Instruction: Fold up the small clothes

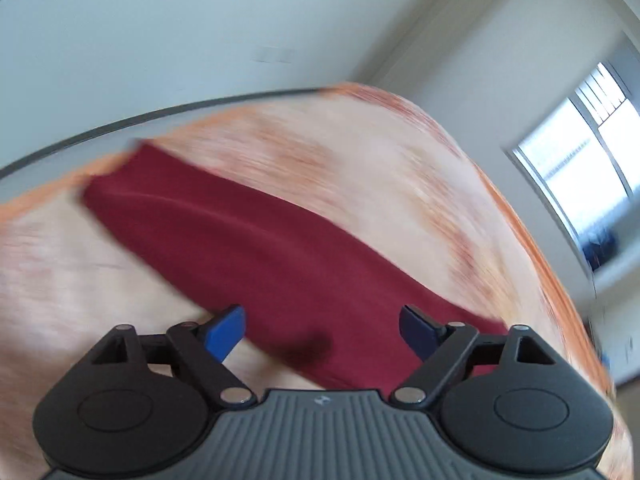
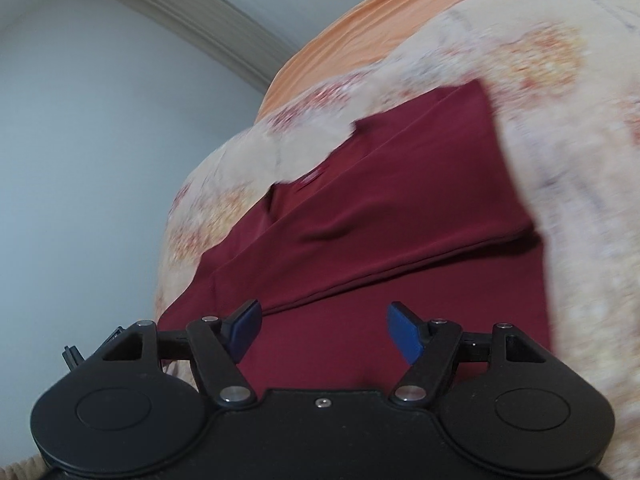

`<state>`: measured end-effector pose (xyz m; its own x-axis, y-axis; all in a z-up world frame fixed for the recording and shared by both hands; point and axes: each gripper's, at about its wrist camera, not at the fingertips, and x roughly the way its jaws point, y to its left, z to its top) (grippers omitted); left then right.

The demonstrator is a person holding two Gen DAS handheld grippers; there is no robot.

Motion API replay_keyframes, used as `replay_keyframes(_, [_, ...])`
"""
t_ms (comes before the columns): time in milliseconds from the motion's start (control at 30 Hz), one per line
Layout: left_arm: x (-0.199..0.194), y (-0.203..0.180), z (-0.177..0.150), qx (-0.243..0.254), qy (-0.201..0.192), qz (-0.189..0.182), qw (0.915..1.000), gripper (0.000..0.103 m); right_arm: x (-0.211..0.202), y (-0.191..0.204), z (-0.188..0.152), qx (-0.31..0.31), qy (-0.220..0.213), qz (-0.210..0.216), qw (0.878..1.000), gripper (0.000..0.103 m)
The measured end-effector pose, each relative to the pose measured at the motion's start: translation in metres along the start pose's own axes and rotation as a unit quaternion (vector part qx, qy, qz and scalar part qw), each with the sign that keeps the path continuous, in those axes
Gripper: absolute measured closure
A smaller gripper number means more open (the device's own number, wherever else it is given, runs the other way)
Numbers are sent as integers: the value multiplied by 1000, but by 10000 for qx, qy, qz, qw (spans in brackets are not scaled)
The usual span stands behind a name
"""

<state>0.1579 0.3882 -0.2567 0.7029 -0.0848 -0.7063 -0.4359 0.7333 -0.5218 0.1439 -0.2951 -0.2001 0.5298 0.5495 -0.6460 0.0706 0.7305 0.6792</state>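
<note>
A dark red garment (image 1: 256,240) lies spread on a bed with a cream and orange floral cover (image 1: 380,168). In the right wrist view the garment (image 2: 380,208) has one part folded over along a long diagonal edge. My left gripper (image 1: 322,330) is open and empty, held just above the garment's near edge. My right gripper (image 2: 324,328) is open and empty, over the garment's near part. Both views are blurred by motion.
The bed cover (image 2: 580,80) has an orange border (image 2: 380,4) at its far side. White walls surround the bed. A bright window (image 1: 580,152) is at the right in the left wrist view.
</note>
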Motion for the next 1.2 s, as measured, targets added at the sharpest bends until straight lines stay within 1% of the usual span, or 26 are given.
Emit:
replay_keyframes(33, [-5,21,9,-156,-62,134,9998,24,10,16,-3,-80,59,41,9999,30])
replay_keyframes(100, [-9,56,21,-468,-155,319,9983,29,29,40,-5,-189,155,116,9996,30])
replay_keyframes(167, [-6,83,33,-739,-214,297,9966,44,47,65,-8,-330,238,191,9990,30])
replay_keyframes(200, [-3,95,36,-877,-242,265,9955,47,56,76,-9,-394,270,220,9986,30])
replay_keyframes(233, [0,105,41,-1019,-262,207,9942,53,64,85,-10,-440,294,250,9983,30])
replay_keyframes(267, [5,111,45,-1120,-265,156,9932,60,70,94,-11,-471,314,273,9980,30])
replay_keyframes(333, [14,116,50,-1257,-269,87,9917,67,82,108,-12,-530,344,317,9975,30])
replay_keyframes(400, [20,117,54,-1316,-280,70,9909,80,89,119,-14,-576,386,337,9970,30])
replay_keyframes(433, [21,116,55,-1286,-285,47,9913,92,92,122,-15,-592,411,334,9968,30])
replay_keyframes(500, [17,107,58,-1065,-361,77,9936,96,97,127,-15,-614,444,315,9966,30])
replay_keyframes(533, [12,102,61,-850,-433,53,9954,98,98,128,-15,-612,439,310,9967,30])
replay_keyframes(600, [3,74,64,-333,-594,20,9977,99,99,128,-13,-583,420,314,9969,30])
replay_keyframes(667, [-6,29,62,292,-707,-365,9964,99,100,123,-8,-541,379,284,9974,30])
replay_keyframes(700, [-8,-2,57,703,-703,-582,9933,99,101,119,-4,-492,348,255,9979,30])
replay_keyframes(733, [-7,-36,49,1108,-658,-863,9879,99,101,112,0,-397,301,206,9985,30])
replay_keyframes(767, [-6,-68,39,1456,-597,-1159,9807,99,100,105,6,-271,249,184,9992,30])
replay_keyframes(800, [-2,-103,26,1815,-534,-1422,9716,99,99,97,12,-125,185,179,9996,30])
replay_keyframes(867, [10,-171,-10,2487,-357,-1942,9482,99,92,78,26,255,-26,183,9995,30])
replay_keyframes(933, [28,-232,-54,2995,-148,-2234,9275,99,84,55,41,650,-219,281,9973,30])
replay_keyframes(1000, [52,-280,-104,3477,81,-2284,9093,99,79,32,54,998,-291,375,9939,30])
replay_keyframes(1033, [62,-299,-128,3725,167,-2287,8993,99,77,21,60,1150,-313,387,9921,28])
replay_keyframes(1067, [66,-311,-157,3998,261,-2270,8876,99,76,9,65,1292,-332,370,9904,25])
replay_keyframes(1133, [78,-330,-206,4488,420,-2173,8658,99,78,-13,75,1515,-349,370,9872,24])
replay_keyframes(1200, [83,-335,-240,4861,507,-2058,8478,99,83,-31,82,1603,-290,354,9860,24])
